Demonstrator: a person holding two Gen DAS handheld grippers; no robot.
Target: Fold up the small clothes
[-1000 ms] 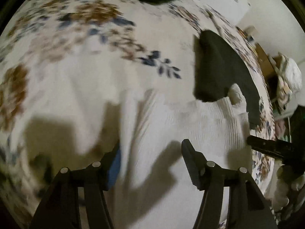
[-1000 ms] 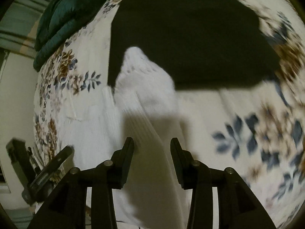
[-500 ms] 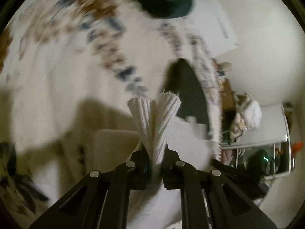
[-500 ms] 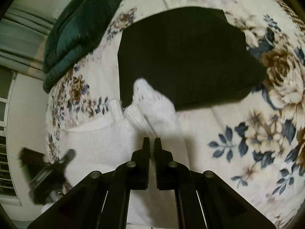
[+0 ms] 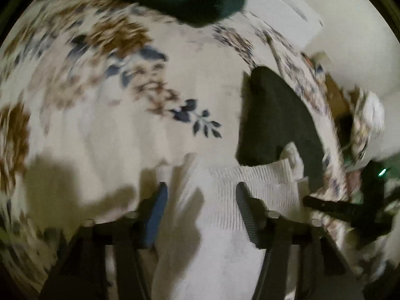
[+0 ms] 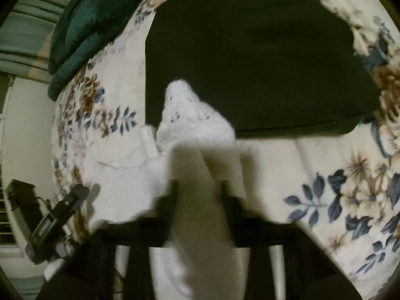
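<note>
So the left gripper [image 5: 200, 210] has its jaws standing apart and opening, with the white ribbed knit garment [image 5: 225, 200] lying under and between them. The pads aren't pressing on the cloth as far as I can see; one finger has a blue pad [image 5: 156, 215] on the inner face and it sits clear of the fabric fold.

The right gripper [image 6: 200, 200] is blurry in its own view. The jaws look parted there, with a strip of the white garment [image 6: 197, 200] running up between the fingers, and I honestly can't tell whether they're pinching it.

The white piece lies on the floral bedspread [image 5: 100, 137], and its lacy end [image 6: 185, 107] overlaps the edge of a flat black garment [image 6: 250, 62] spread further up the bed.

What differs between views: the left wrist camera shows the ribbed cuff edge and the right gripper's dark finger [image 5: 332, 206] poking in from the side, plus some cluttered room stuff past the bed edge. The right wrist camera shows the whole black garment, a dark green blanket [image 6: 82, 30] folded at the far corner, and the left gripper [image 6: 60, 215] off at the lower left.
</note>
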